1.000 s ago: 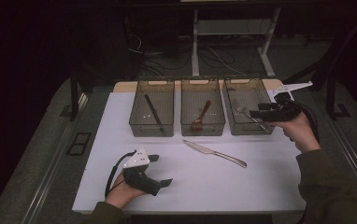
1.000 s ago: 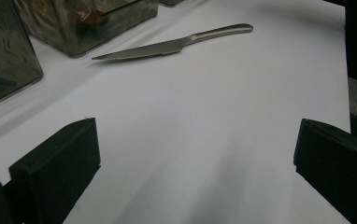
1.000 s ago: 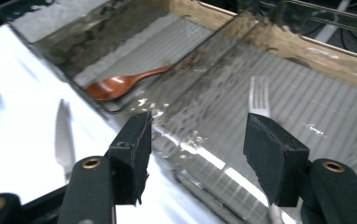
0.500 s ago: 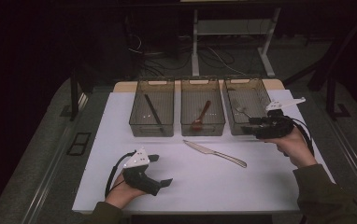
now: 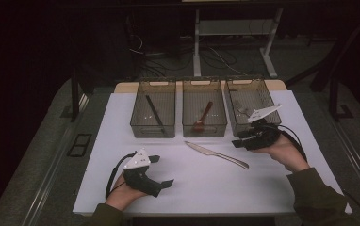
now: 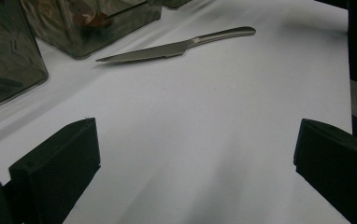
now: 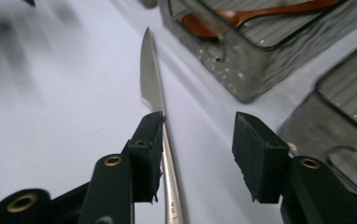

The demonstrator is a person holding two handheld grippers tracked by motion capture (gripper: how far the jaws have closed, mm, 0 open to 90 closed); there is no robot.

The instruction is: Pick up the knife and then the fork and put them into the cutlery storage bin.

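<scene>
A steel knife [image 5: 216, 154] lies on the white tabletop [image 5: 117, 141], blade pointing left toward the bins. My right gripper [image 5: 238, 141] hovers low over its handle end. In the right gripper view the knife [image 7: 151, 79] runs up from beneath my right gripper [image 7: 197, 135], its handle in the gap close to the left jaw. These jaws have just been closing, but neither pad presses on the handle. My left gripper [image 5: 161, 170] rests open on the table at the near left. My left gripper [image 6: 195, 154] stands wide with bare table between its jaws and the knife [image 6: 176, 46] beyond.
Three smoky clear bins stand in a row at the back. The left bin [image 5: 152, 133] holds a dark stick, the middle bin [image 5: 204, 133] a brown spoon [image 5: 201, 117], the right bin [image 5: 232, 123] a metal piece. The table's front edge runs just behind my hands.
My right gripper came down from above the right bin toward me and leftward, to the knife's handle end. Its jaws stand narrower. The left gripper and the knife have not moved.
</scene>
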